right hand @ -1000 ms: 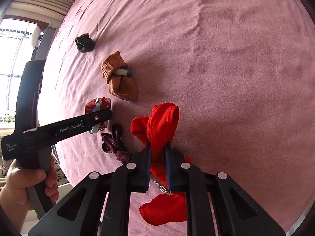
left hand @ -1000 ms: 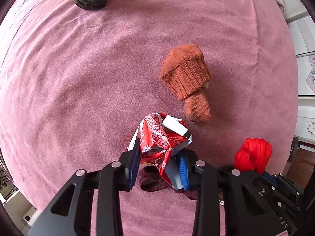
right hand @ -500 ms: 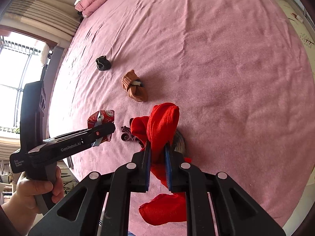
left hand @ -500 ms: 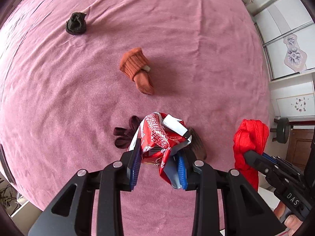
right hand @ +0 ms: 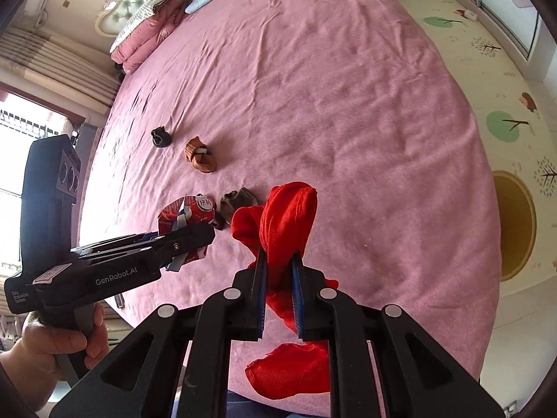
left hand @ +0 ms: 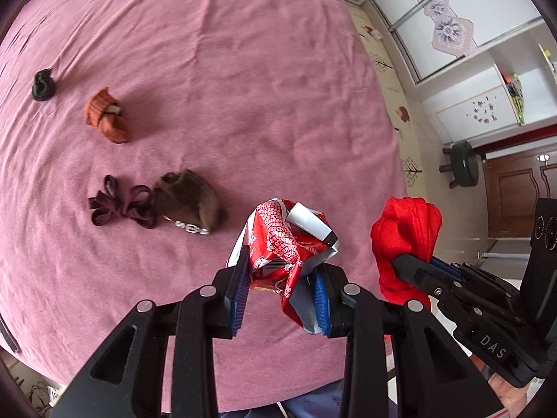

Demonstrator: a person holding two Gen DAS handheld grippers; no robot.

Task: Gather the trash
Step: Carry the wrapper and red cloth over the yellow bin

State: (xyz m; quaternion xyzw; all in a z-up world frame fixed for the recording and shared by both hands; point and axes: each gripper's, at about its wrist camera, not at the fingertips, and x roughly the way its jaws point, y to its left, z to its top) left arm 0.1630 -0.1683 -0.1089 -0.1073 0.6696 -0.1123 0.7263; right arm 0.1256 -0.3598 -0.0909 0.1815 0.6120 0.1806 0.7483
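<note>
My left gripper is shut on a crumpled red and silver snack wrapper, held above the pink bed. My right gripper is shut on a red cloth that hangs down below its fingers. In the left wrist view the red cloth and the right gripper sit at the right. In the right wrist view the wrapper shows at the tip of the left gripper, which a hand holds.
On the bed lie a brown furry bundle with a metal chain, a dark purple bow, an orange knitted sock and a small black sock. Pillows lie at the head. A patterned floor mat borders the bed.
Both grippers have risen and pulled back from the bed with their loads. The socks now look smaller and farther, and the brown bundle and purple bow have come into plain view.
</note>
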